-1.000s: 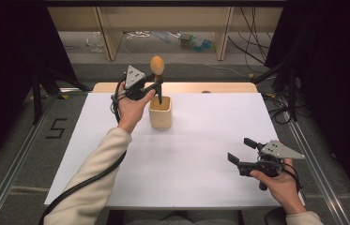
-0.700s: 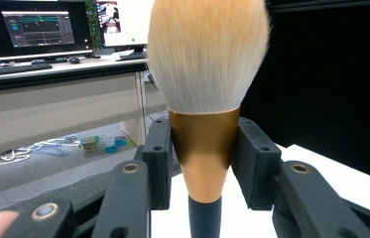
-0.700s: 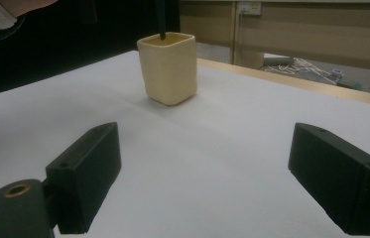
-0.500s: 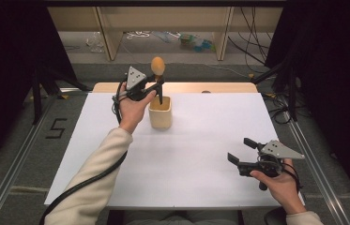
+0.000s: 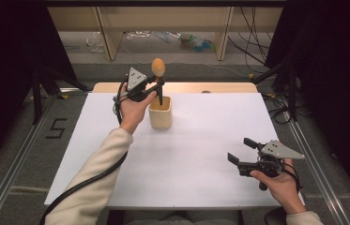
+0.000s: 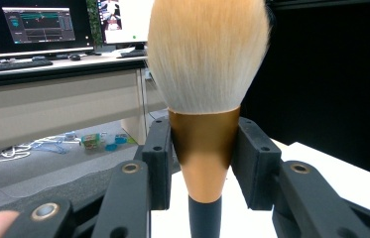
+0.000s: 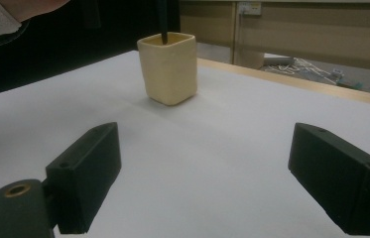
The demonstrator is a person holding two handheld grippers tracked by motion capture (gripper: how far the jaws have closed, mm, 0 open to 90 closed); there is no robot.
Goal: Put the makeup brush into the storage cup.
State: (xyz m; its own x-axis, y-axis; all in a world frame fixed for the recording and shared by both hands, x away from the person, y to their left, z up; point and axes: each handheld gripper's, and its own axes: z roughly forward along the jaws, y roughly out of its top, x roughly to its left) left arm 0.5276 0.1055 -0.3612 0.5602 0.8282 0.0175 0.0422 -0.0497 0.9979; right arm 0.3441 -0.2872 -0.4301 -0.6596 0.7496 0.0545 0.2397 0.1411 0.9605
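Left hand-held gripper (image 5: pixel 157 87) clamps the makeup brush (image 5: pixel 158 68) on its copper ferrule, bristles up, dark handle dipping into the cream cup (image 5: pixel 160 114). Cup sits on the white counter (image 5: pixel 201 140), far-left of centre. Right hand-held gripper (image 5: pixel 241 151) hangs released, jaws spread wide, over the near-right counter, well apart from cup and brush.

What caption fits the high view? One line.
Left gripper holds a makeup brush upright in a cream cup; right gripper rests open nearby.
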